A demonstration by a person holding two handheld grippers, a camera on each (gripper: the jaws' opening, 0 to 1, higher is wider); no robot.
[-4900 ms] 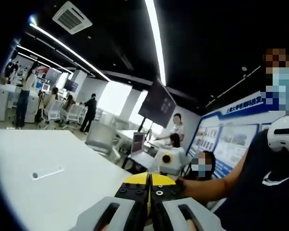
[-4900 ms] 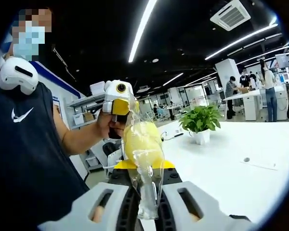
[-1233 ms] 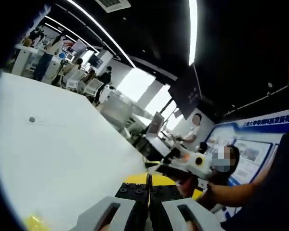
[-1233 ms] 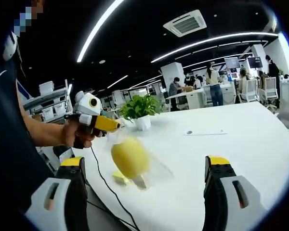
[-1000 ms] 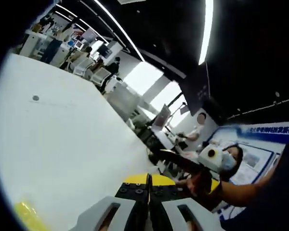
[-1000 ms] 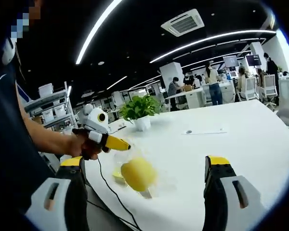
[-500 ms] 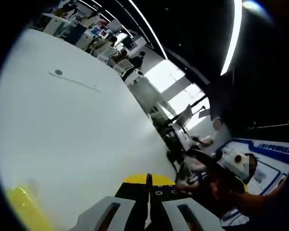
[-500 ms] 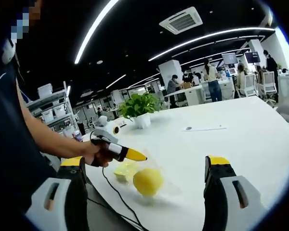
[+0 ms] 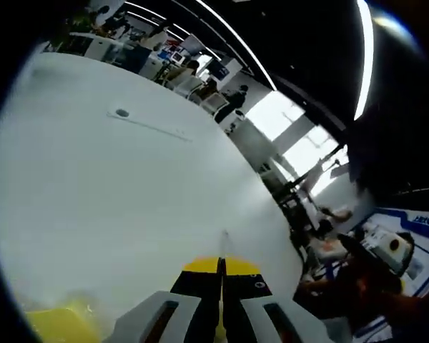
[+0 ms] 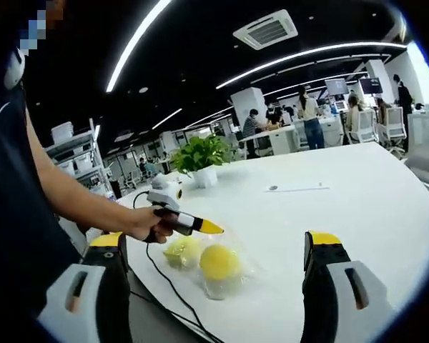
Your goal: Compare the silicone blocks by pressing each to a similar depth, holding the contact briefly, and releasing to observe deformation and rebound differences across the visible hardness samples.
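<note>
Dropped from my wide-spread right gripper (image 10: 213, 286), the bagged yellow blocks (image 10: 213, 266) rest on the table (image 10: 329, 214); my left gripper (image 9: 220, 325) is closed.

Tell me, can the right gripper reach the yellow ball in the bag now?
Probably yes. The right gripper is open and the yellow ball lies on the table straight ahead, nothing between. The left gripper hovers just beside it, shut.

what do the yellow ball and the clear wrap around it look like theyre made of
Yellow ball: matte, even, no glare, so probably soft silicone or foam, though the look alone won't settle it. Clear wrap: thin glossy plastic film, judging by its transparency and crinkled highlights. Both lie on the white table, between the open right tongs.
</note>
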